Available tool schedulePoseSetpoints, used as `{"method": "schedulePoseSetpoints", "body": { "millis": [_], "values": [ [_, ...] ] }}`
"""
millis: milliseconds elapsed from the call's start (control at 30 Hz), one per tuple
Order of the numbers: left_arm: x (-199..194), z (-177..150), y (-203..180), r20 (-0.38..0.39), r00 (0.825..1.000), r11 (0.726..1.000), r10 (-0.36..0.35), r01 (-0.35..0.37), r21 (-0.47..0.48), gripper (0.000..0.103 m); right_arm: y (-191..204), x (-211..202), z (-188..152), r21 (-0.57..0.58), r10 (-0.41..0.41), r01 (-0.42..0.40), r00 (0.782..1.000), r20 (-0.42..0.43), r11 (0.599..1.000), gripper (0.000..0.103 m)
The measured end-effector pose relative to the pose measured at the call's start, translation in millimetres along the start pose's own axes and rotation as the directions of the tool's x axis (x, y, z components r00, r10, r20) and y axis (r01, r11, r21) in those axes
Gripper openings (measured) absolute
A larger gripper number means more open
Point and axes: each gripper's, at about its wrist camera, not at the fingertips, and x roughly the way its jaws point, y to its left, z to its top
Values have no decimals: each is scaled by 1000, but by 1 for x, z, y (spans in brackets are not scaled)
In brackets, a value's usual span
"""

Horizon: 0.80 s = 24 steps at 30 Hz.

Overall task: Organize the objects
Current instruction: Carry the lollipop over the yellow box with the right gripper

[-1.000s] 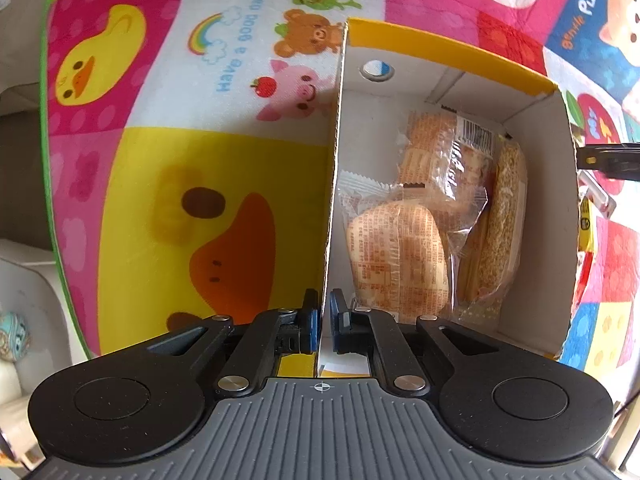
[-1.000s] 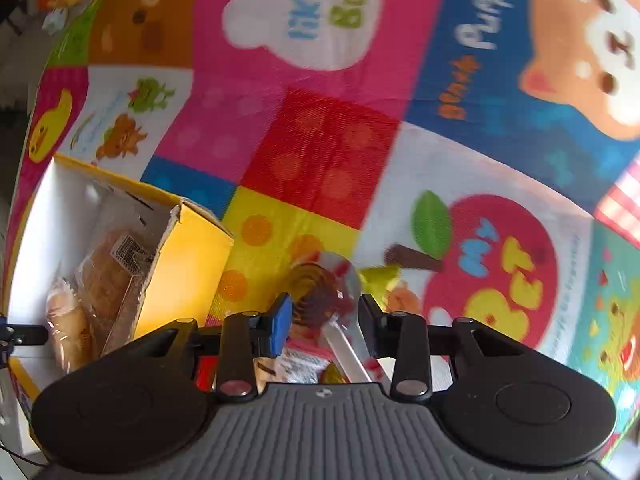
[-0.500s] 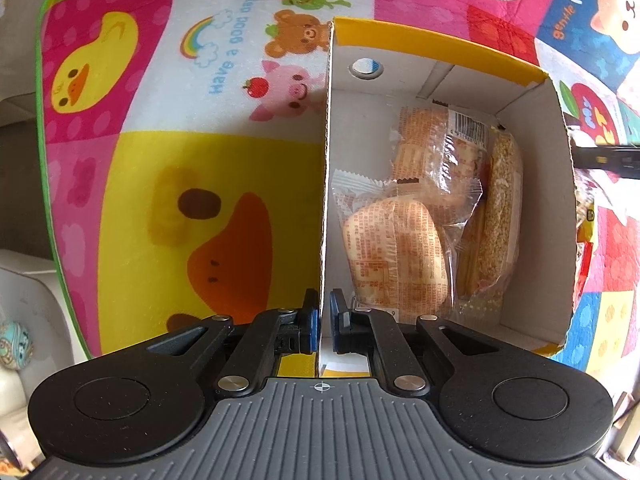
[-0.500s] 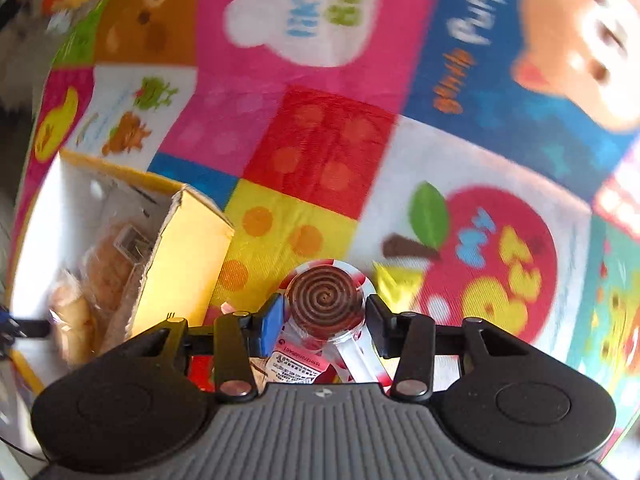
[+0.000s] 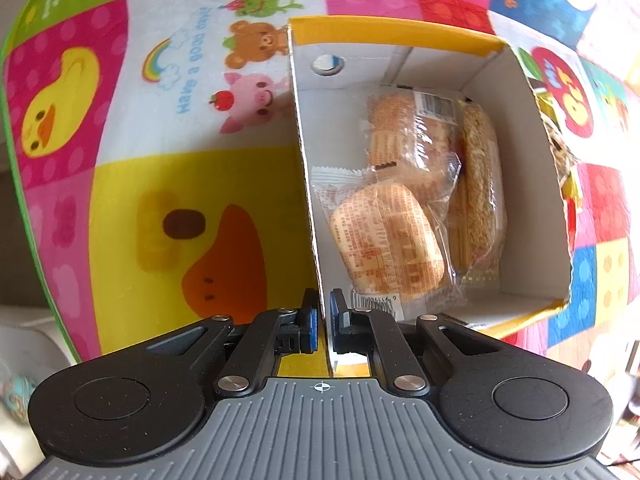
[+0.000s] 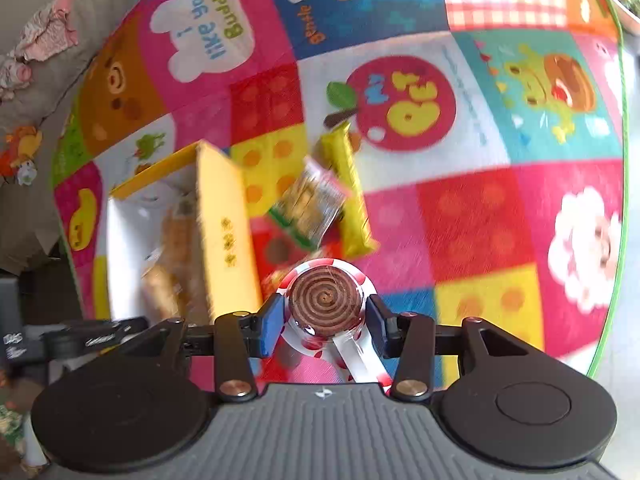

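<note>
Pinching the near wall of the yellow box [image 5: 308,184], the left gripper [image 5: 323,322] is staying fully closed. The right gripper [image 6: 324,322] is clamping a swirl lollipop [image 6: 325,300] between part-open jaws, with the box at its ten o'clock and loose snack packets [image 6: 308,204] at twelve.

Box [image 5: 520,152] left half free; wrapped snacks [image 5: 404,216] crowd right side.
</note>
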Motion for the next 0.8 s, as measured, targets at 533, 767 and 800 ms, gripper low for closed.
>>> {"method": "schedulePoseSetpoints", "body": {
  "millis": [533, 767, 800],
  "values": [
    [-5, -15, 7, 31, 998, 993, -51, 47, 105, 9, 96, -38, -94, -47, -26, 26, 1000, 12, 999, 44],
    [-2, -11, 14, 31, 997, 994, -70, 67, 90, 9, 118, -49, -89, -104, -42, 47, 998, 47, 994, 44],
    [-2, -11, 15, 31, 997, 994, -75, 72, 86, 9, 120, -48, -87, -111, -44, 49, 998, 46, 993, 44]
  ]
}}
